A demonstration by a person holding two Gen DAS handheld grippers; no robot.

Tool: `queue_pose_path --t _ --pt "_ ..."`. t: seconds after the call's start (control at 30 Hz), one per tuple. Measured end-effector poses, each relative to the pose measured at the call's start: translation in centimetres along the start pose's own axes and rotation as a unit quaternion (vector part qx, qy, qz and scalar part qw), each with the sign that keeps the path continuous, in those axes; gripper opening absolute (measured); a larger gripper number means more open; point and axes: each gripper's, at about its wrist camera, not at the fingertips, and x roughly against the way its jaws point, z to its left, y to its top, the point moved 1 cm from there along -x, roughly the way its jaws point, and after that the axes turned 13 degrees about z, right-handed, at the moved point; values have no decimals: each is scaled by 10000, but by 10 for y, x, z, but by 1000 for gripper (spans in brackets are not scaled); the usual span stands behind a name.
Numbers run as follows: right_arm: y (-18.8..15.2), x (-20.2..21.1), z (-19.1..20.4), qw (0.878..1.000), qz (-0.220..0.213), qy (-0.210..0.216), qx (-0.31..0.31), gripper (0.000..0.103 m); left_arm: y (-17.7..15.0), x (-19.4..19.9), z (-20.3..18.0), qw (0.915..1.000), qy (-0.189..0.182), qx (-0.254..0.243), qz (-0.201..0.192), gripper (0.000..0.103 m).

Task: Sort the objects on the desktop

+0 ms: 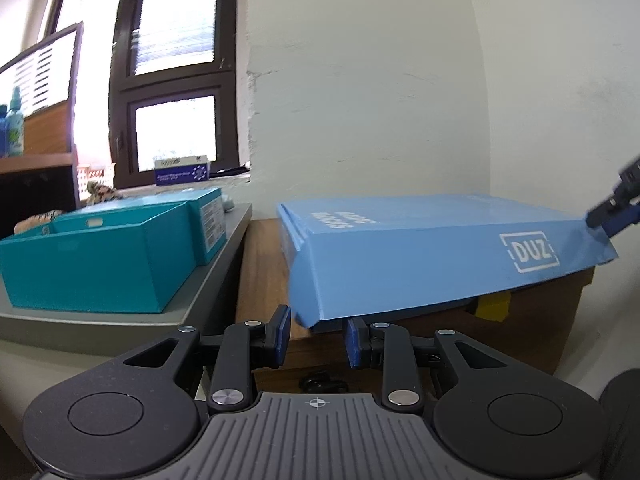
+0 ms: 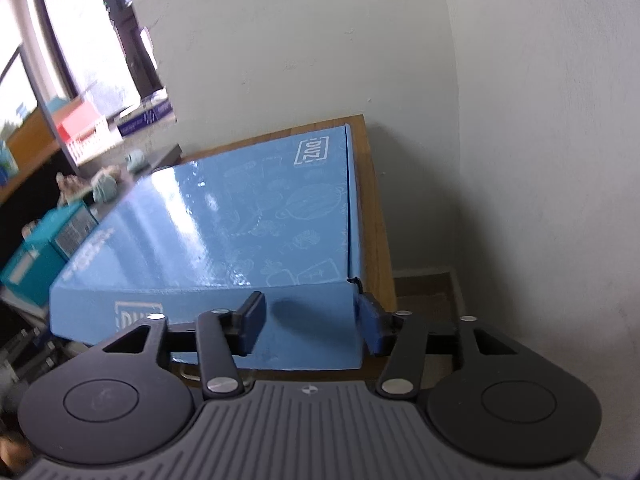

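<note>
A flat blue cardboard box marked "DUZ" lies tilted on a small wooden table against the wall. My left gripper is open, its pads either side of the box's near left corner, just below it. My right gripper is open with its fingers straddling the box's near right corner; its right fingertip is at the corner edge. The right gripper also shows in the left wrist view at the box's far right corner.
A teal open box and a smaller teal box sit on a grey surface to the left. A window, a shelf with bottles and a white wall lie behind. Something yellow lies under the blue box.
</note>
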Motion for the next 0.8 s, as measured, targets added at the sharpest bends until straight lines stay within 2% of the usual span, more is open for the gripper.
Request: queue_pose_path --t 0.03,0.3,0.67,0.8 --pt "-1 0 -1 9999 -36 96 -116 70 0 0 -2 10000 -16 -19 -2 31" --pt "0 -1 -10 9963 -207 415 -725 73 1 1 -3 10000 -47 25 22 31" --pt "6 -18 5 9972 -123 -97 -730 71 3 0 0 9999 -90 101 53 31" --pt "7 -19 6 9979 -65 -145 -634 71 5 1 1 9998 -106 160 97 31"
